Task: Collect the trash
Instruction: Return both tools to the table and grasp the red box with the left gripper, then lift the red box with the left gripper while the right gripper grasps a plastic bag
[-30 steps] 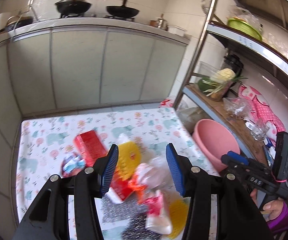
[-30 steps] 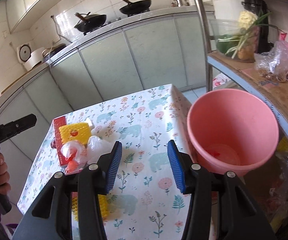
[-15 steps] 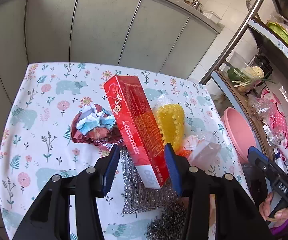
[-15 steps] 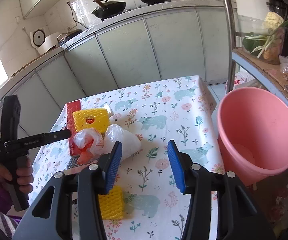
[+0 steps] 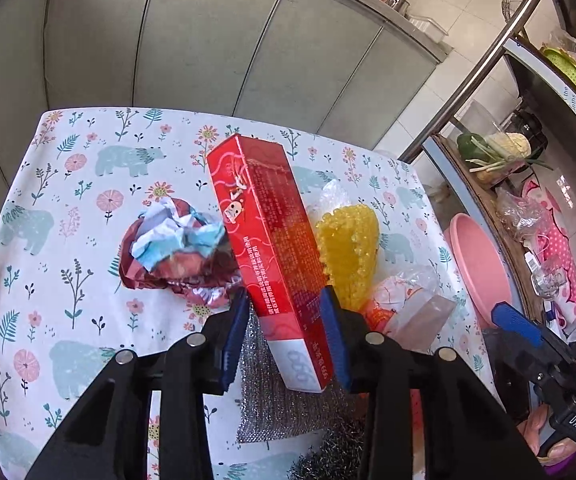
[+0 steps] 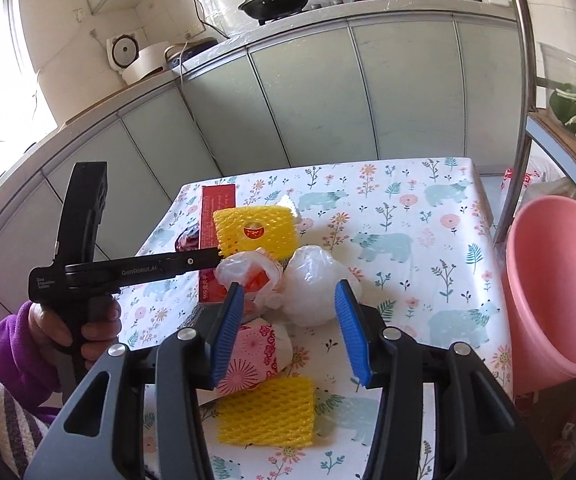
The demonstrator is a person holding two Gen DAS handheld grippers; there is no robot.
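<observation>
Trash is heaped in the middle of the floral worktop (image 5: 68,184), and you've got the long red carton (image 5: 272,248) right between the blue pads of your left gripper (image 5: 284,332); the pads sit against its sides near the white end, so it reads as clamped, with the far end tilted up and away over the pile. Beside it on the left lies the crumpled wrapper (image 5: 176,252), on the right the yellow foam net (image 5: 348,248) and a clear plastic bag (image 5: 412,300) with something orange in it, and under the carton's near end a silver scouring pad (image 5: 284,404). Your right gripper (image 6: 290,330) is wide open and holding nothing, poised over the white plastic bag (image 6: 314,286), with a second yellow foam net (image 6: 266,410) and a pink patterned packet (image 6: 254,356) just beneath it. Off the worktop's right edge waits the pink bucket (image 6: 552,288), its mouth open and tilted toward you. So you're at the pickup of the carton, I'd say: next is a clean lift clear of the heap and a swing right to the bucket, watching that long end doesn't drag the foam net or bag along.
</observation>
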